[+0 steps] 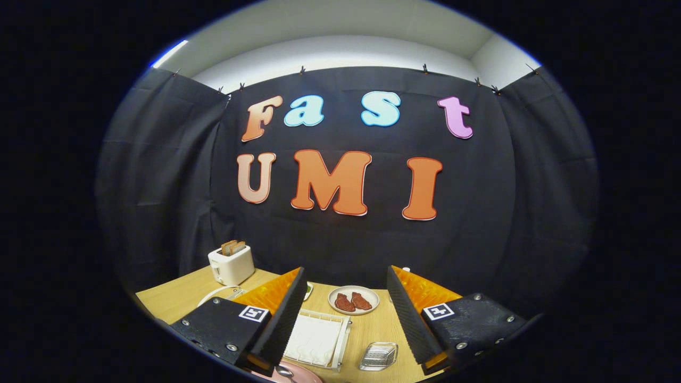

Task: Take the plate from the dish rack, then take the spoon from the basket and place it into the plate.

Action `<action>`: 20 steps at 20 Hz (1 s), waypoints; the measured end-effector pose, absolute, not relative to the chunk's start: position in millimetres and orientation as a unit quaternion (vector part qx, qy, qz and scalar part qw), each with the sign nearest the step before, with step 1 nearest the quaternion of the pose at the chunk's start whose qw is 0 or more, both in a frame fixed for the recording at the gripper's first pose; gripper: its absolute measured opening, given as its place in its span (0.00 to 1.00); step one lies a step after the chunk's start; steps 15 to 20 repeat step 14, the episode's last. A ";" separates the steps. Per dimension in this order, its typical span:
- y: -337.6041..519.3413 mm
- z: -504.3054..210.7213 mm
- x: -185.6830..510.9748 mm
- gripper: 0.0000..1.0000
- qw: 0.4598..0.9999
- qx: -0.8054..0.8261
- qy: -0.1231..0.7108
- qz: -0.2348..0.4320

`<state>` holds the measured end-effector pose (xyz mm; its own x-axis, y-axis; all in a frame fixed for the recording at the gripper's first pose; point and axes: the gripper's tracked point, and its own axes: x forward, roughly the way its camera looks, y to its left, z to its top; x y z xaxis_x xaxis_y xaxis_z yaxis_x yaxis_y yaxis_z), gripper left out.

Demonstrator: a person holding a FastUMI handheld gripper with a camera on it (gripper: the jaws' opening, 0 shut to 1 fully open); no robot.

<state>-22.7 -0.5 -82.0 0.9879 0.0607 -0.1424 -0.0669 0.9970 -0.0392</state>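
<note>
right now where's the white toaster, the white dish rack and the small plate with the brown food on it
white toaster (231, 264), gripper view, on its front wall
white dish rack (317, 339), gripper view, between the open tool fingers, on its ribbed middle
small plate with brown food (337, 293), gripper view, on its bare rim

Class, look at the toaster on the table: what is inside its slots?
Two brown bread slices stick up from the toaster; their lower parts are hidden inside. The gripper hangs open, far from it.

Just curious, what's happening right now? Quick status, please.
Gripper open, empty, above table. Spoon on pink plate near fingers. White dish rack between fingers. Nothing in the way.
</note>
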 end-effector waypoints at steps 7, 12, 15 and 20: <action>-11.2 -55.1 -22.0 0.90 1.000 -0.020 0.012 0.017; -9.5 -43.3 -25.2 0.91 0.999 -0.027 -0.016 0.020; -9.3 -42.3 -25.4 0.92 0.999 -0.029 -0.020 0.020; -9.3 -42.3 -25.4 0.92 0.999 -0.029 -0.020 0.020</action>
